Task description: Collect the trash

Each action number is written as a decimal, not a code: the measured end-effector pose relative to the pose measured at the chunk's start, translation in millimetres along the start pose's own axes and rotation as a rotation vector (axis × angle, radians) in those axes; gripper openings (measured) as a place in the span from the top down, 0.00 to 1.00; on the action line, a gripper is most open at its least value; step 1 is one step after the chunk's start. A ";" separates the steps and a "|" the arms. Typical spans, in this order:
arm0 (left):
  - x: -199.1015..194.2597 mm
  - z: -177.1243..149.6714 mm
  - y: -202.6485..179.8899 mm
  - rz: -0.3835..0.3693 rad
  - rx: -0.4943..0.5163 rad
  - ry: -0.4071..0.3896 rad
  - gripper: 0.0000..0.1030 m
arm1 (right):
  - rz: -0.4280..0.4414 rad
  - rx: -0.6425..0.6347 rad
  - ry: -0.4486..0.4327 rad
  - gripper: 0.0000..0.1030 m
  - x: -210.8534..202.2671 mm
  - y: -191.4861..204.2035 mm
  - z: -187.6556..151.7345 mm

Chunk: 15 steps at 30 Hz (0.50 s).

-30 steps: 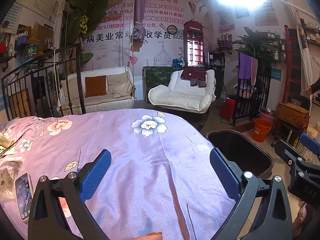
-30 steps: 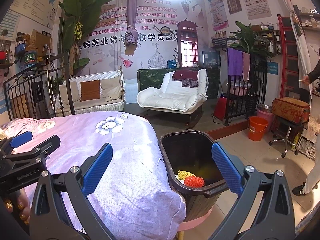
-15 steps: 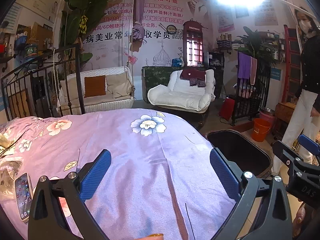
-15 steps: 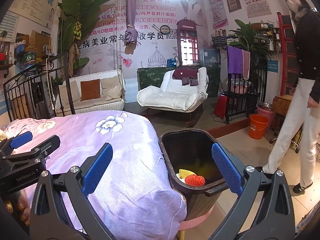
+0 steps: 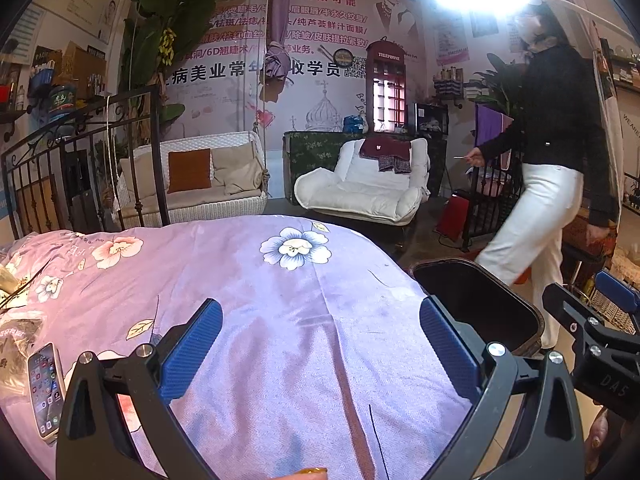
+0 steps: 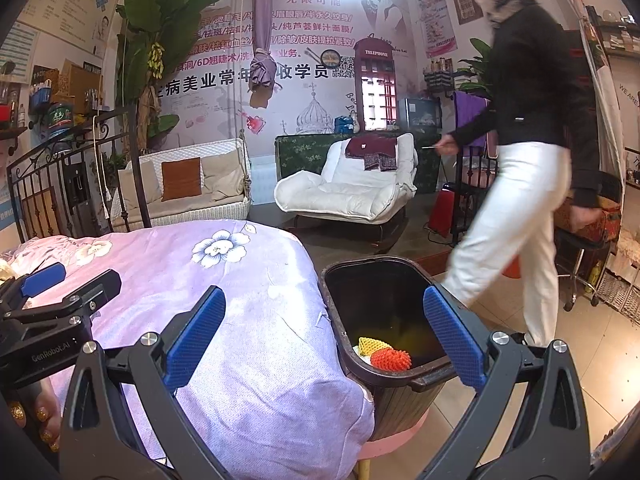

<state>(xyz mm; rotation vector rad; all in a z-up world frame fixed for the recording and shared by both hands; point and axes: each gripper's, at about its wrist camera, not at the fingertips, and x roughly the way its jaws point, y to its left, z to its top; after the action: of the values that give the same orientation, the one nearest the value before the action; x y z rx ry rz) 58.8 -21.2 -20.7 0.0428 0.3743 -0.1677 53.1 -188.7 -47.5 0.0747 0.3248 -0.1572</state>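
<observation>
A dark trash bin (image 6: 436, 372) stands at the right edge of the bed; it also shows in the left wrist view (image 5: 536, 320). Inside lie a yellow foam net (image 6: 370, 345) and an orange foam net (image 6: 390, 359). My right gripper (image 6: 324, 340) is open and empty, above the bed's edge and the bin's left rim. My left gripper (image 5: 320, 344) is open and empty, above the purple floral bedsheet (image 5: 248, 280). Crumpled wrappers (image 5: 16, 320) lie at the bed's far left.
A phone (image 5: 46, 388) lies on the bed at the left. A woman in white trousers (image 6: 516, 208) walks past behind the bin. A white lounge chair (image 6: 348, 192), a wicker sofa (image 6: 188, 188) and an iron bed frame (image 5: 80, 168) stand beyond.
A woman has walked into view from the right and crosses leftward behind the bin. Both grippers have stayed almost still and open.
</observation>
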 end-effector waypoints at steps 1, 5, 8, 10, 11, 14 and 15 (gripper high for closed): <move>-0.3 0.0 -0.5 0.000 0.000 -0.001 0.05 | 0.000 0.000 0.000 0.05 -0.1 0.2 -0.1; -0.4 0.3 0.4 -0.001 -0.001 0.000 0.05 | -0.001 -0.001 0.000 0.05 0.0 0.8 0.4; 0.3 0.9 1.2 -0.001 0.000 0.004 0.05 | -0.002 -0.001 0.000 0.05 0.2 0.8 0.5; 0.6 1.2 1.9 -0.001 -0.001 0.002 0.05 | -0.001 0.000 0.001 0.05 0.2 0.9 0.4; 0.4 1.3 2.2 -0.003 -0.001 0.002 0.05 | -0.002 0.000 0.001 0.05 0.1 1.3 0.2; 2.3 1.2 1.9 -0.005 -0.002 0.007 0.05 | -0.001 -0.001 0.003 0.05 0.7 1.5 1.0; 2.5 1.3 1.7 -0.006 -0.002 0.009 0.05 | -0.002 -0.002 0.003 0.05 0.6 1.7 1.1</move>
<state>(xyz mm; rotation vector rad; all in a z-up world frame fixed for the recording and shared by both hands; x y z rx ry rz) 61.8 -20.0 -20.4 0.0399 0.3832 -0.1734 54.3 -187.3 -46.6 0.0728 0.3275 -0.1590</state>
